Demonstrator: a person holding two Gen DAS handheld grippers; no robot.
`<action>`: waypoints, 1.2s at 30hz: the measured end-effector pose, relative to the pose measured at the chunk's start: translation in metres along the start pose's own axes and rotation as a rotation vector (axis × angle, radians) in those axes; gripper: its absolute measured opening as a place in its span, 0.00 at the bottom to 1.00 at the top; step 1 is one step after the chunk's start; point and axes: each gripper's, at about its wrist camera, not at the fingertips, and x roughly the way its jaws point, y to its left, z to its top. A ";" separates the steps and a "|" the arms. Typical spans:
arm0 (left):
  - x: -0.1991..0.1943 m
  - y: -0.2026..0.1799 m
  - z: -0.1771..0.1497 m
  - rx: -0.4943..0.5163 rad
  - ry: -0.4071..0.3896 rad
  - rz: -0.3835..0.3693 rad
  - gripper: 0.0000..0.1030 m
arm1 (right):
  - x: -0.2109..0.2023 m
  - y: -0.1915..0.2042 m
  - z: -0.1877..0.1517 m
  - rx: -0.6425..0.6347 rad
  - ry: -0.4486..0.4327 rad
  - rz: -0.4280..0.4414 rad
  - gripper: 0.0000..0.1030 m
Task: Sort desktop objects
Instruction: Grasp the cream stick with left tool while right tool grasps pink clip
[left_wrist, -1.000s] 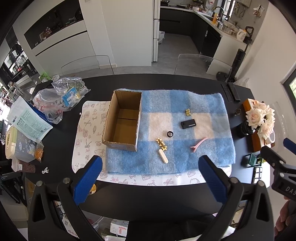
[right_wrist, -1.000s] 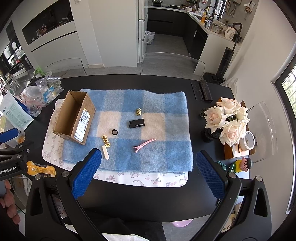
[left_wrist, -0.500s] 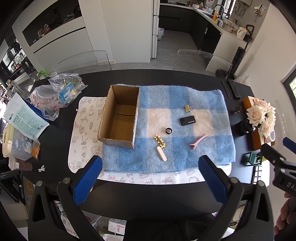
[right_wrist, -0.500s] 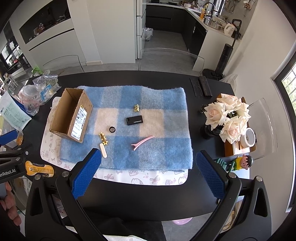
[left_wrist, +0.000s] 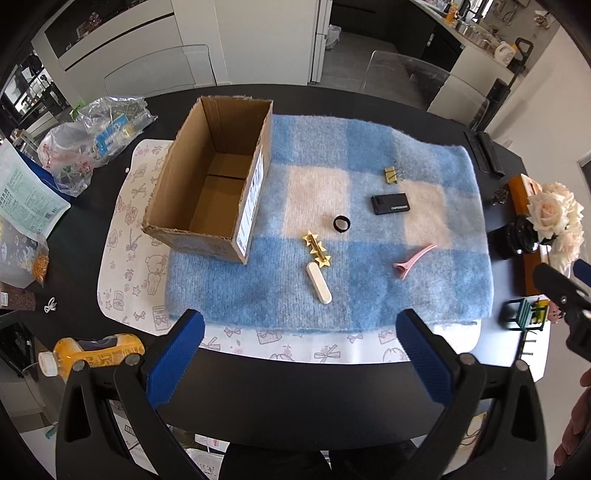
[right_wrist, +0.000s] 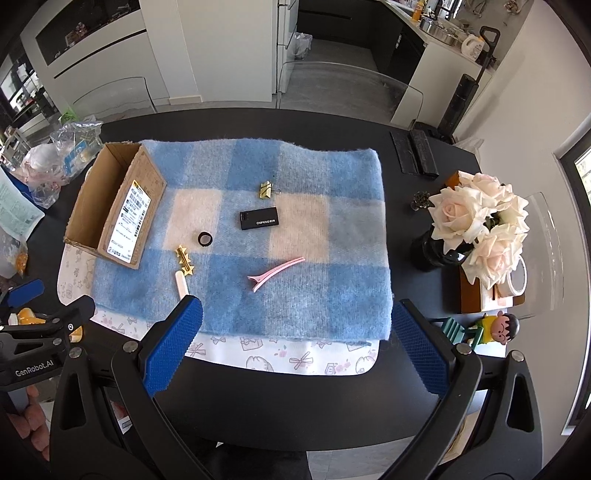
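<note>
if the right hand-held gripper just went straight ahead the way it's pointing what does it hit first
Probably the blue checked blanket, near its front edge. The right hand-held gripper is open and empty, and the pink hair clip lies just beyond that patch. Depth is hard to judge through the fisheye.

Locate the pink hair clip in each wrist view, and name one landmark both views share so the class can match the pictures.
Left wrist view: pink hair clip lies right of centre, on the blue checked blanket.
Right wrist view: it lies near the centre, below the black card.
Shared landmark: the cardboard box, on the blanket's left edge in both.
</note>
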 end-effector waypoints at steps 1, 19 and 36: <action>0.011 0.000 -0.002 -0.008 0.003 0.004 1.00 | 0.011 0.000 0.000 -0.002 0.003 0.005 1.00; 0.156 -0.005 -0.010 -0.058 0.028 0.035 1.00 | 0.184 -0.006 -0.006 0.055 0.073 0.048 1.00; 0.178 -0.008 -0.008 -0.077 0.041 0.080 0.99 | 0.233 -0.005 0.003 0.102 0.104 0.060 0.99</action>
